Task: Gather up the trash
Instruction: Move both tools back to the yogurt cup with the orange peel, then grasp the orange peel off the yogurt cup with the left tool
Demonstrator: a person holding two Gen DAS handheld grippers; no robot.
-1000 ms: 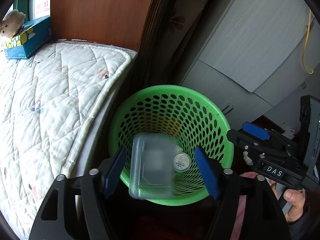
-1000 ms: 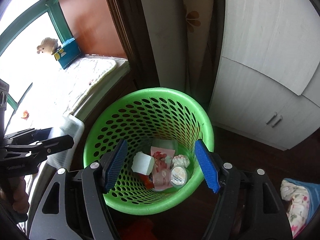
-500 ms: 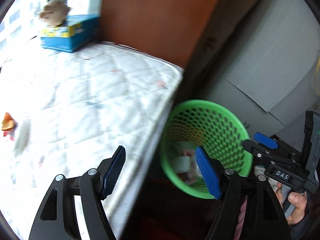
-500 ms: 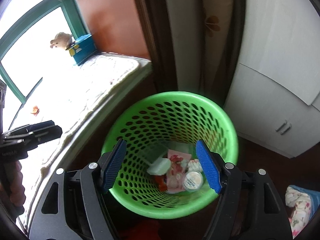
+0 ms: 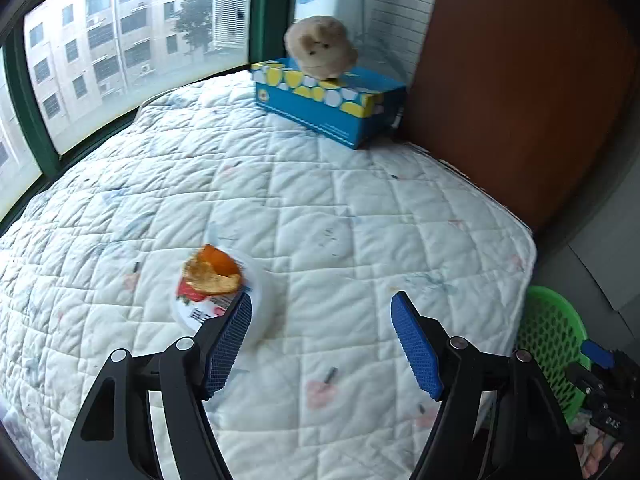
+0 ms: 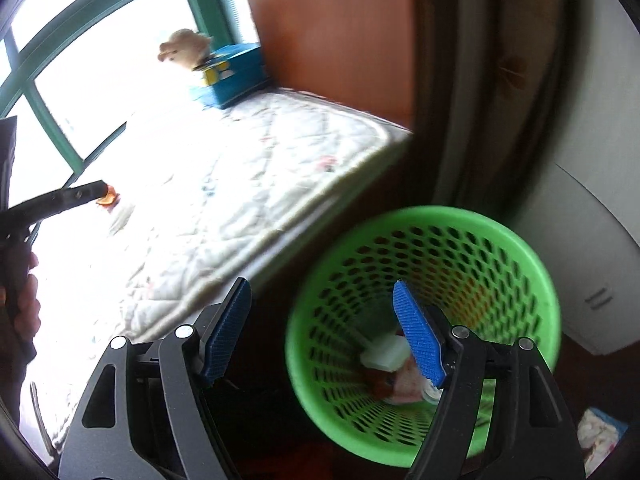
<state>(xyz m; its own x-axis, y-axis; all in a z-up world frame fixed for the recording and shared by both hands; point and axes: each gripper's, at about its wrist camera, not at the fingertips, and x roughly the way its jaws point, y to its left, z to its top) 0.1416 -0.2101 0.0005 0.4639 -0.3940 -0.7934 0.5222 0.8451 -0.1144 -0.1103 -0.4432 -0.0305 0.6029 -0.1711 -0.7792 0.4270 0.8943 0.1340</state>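
1. Left wrist view: the left gripper (image 5: 320,340) hangs over the quilted mattress (image 5: 320,208), jaws wide with nothing between them. A white lid with orange peel (image 5: 214,288) lies at centre left, just beyond the left pad. The green basket (image 5: 552,336) shows at the right edge.
2. Right wrist view: the right gripper (image 6: 322,332) has its jaws wide and empty. The green basket (image 6: 520,248), lower right, holds trash (image 6: 386,354); the right pad overlaps it.

Two black angular arms with triangular cut-outs and silver screw heads are seen on the left gripper (image 5: 322,342), tipped with blue ribbed pads (image 5: 229,338). The same build is shown by the right gripper (image 6: 322,332).
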